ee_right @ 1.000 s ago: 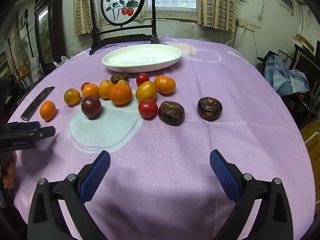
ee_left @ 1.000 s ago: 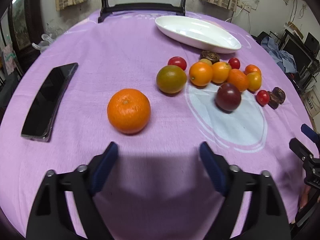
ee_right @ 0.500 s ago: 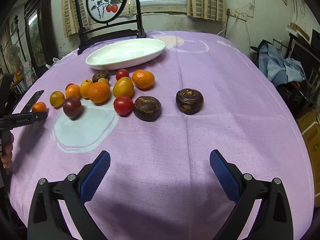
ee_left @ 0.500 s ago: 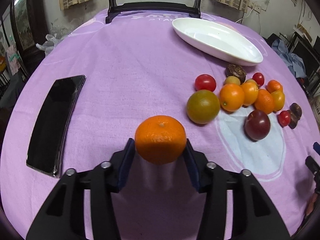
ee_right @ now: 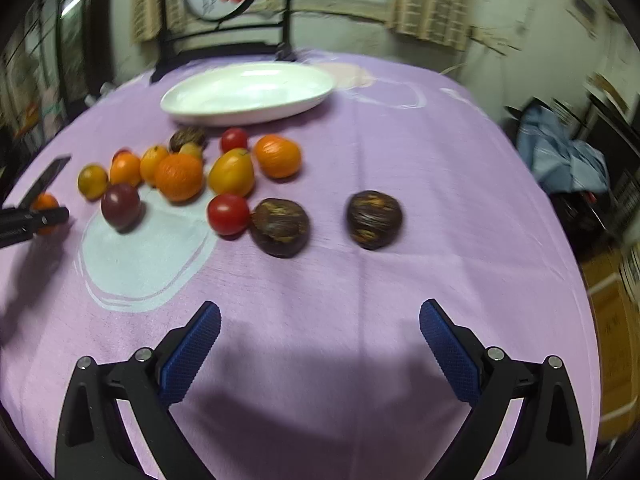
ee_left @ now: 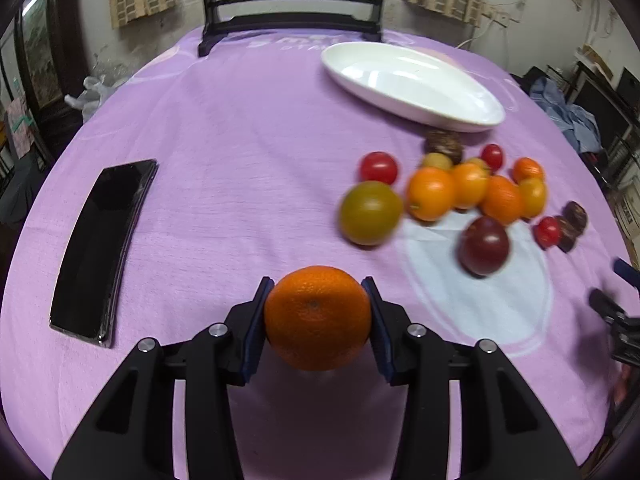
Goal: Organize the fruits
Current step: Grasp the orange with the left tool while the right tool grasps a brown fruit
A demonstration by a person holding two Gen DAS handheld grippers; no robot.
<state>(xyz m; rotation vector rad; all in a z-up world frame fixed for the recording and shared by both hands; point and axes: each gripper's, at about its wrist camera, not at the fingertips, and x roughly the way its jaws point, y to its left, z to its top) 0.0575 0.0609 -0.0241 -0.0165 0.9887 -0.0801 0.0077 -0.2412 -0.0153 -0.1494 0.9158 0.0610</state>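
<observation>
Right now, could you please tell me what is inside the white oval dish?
The white oval dish looks empty: only bare glossy white inside, in both views. The near rim hides a thin strip of its floor. All the fruit lies outside on the purple cloth.

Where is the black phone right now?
In the left wrist view, the black phone lies flat on the purple tablecloth at far left, left of the orange held in the left gripper.

The only lettering in view is pale print on the purple tablecloth (ee_left: 248, 128), far ahead of the left gripper (ee_left: 318, 316) near the dark stand (ee_left: 292, 28). It is too blurred and distorted to read.
</observation>
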